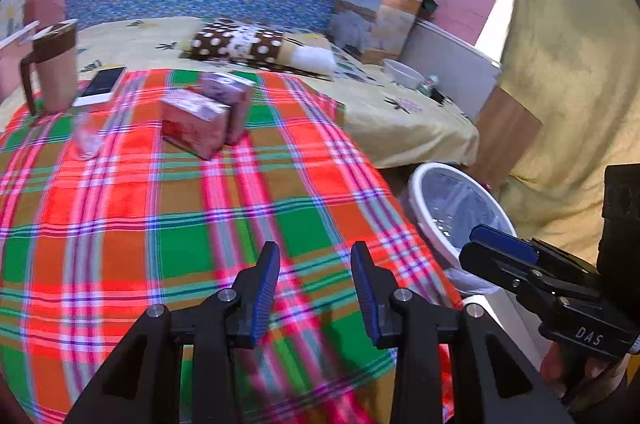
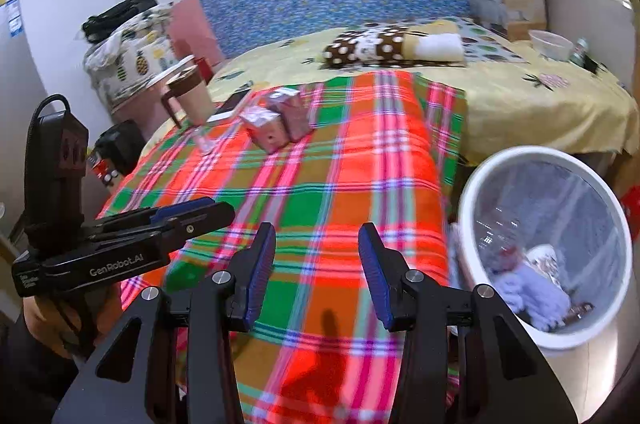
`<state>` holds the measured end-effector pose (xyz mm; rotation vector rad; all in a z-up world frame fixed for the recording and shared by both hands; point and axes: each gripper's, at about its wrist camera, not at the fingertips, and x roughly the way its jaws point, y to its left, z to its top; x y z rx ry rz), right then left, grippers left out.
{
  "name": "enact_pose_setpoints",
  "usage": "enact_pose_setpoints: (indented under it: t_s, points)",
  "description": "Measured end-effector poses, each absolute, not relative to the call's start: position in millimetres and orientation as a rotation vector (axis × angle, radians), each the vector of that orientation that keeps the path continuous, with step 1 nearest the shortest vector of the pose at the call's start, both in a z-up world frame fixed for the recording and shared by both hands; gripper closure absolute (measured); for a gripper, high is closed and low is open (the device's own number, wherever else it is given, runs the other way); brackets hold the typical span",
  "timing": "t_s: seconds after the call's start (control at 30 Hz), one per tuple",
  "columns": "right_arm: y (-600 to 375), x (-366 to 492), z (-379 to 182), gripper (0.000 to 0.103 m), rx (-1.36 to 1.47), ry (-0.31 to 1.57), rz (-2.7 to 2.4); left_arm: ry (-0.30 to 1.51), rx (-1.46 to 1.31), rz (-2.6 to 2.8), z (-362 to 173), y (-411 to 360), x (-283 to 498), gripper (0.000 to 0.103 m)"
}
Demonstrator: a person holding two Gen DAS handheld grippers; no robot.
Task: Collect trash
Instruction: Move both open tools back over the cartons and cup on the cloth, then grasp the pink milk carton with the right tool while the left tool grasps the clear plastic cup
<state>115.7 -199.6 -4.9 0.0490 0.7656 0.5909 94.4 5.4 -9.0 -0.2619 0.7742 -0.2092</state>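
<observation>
Two pink drink cartons (image 1: 208, 115) stand together on the plaid cloth (image 1: 160, 224) toward its far side; they also show in the right wrist view (image 2: 276, 123). A clear plastic piece (image 1: 86, 137) lies left of them. A white bin (image 2: 548, 248) with a clear liner holds crumpled trash, right of the cloth; its rim shows in the left wrist view (image 1: 424, 191). My left gripper (image 1: 316, 256) is open and empty over the near cloth. My right gripper (image 2: 316, 240) is open and empty, left of the bin.
A brown mug (image 1: 54, 67) and a white phone (image 1: 102, 85) sit at the cloth's far left. A polka-dot pillow (image 1: 236, 41), a paper bag (image 1: 372, 15) and a white bowl (image 1: 402, 71) lie on the yellow bed behind. A person's shirt (image 1: 568, 63) fills the right.
</observation>
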Motion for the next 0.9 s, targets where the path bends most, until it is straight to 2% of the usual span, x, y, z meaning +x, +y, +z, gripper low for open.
enact_pose_setpoints:
  t_s: [0.4, 0.9]
  points:
    - [-148.3, 134.8, -0.8, 0.058, -0.038, 0.777, 0.696, 0.765, -0.283, -0.082, -4.4, 67.0, 96.4, 0.066]
    - [-90.9, 176.8, -3.5, 0.058, -0.173, 0.784, 0.807, 0.782, -0.249, 0.053, -2.5, 143.1, 135.4, 0.066]
